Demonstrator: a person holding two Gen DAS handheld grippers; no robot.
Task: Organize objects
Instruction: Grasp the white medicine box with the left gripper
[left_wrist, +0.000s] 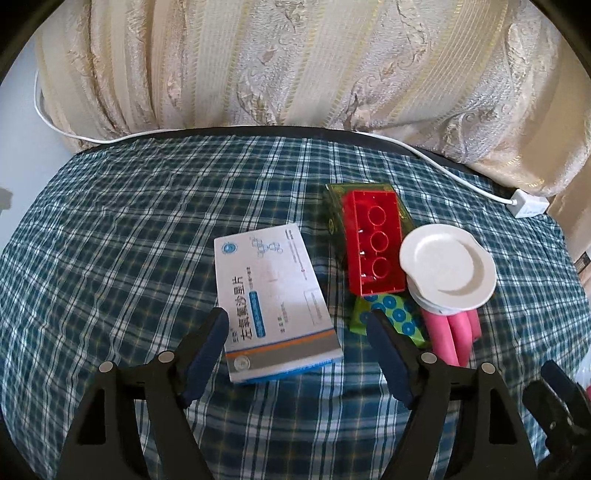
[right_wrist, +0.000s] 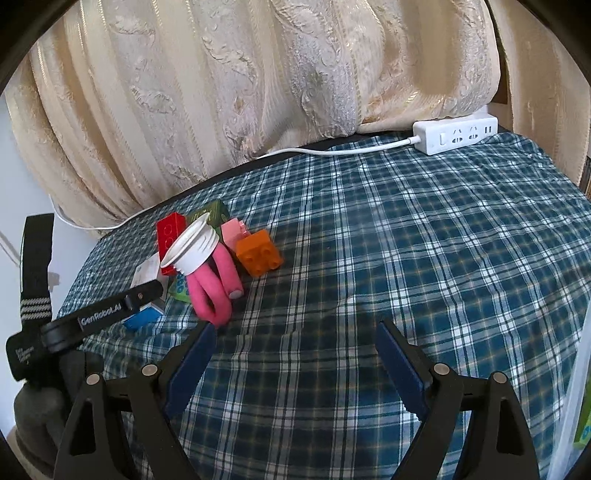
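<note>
A white and blue medicine box (left_wrist: 271, 299) lies flat on the plaid cloth, its near end between the fingers of my open left gripper (left_wrist: 297, 321). To its right sits a pile: a red toy brick (left_wrist: 373, 242) on a green box (left_wrist: 332, 210), a white stack of small plates (left_wrist: 447, 271), pink foam tubes (left_wrist: 452, 334) and a green card with blue circles (left_wrist: 391, 317). In the right wrist view the pile shows at the left with the plates (right_wrist: 194, 245), the tubes (right_wrist: 218, 284) and an orange brick (right_wrist: 258, 256). My right gripper (right_wrist: 295, 336) is open and empty over bare cloth.
A cream curtain (left_wrist: 295, 62) hangs along the table's far edge. A white power strip (right_wrist: 456, 133) with its cable (right_wrist: 332, 151) lies at the far right. The left gripper's body (right_wrist: 92, 317) shows at the left of the right wrist view. A pale container edge (right_wrist: 576, 387) stands at the right.
</note>
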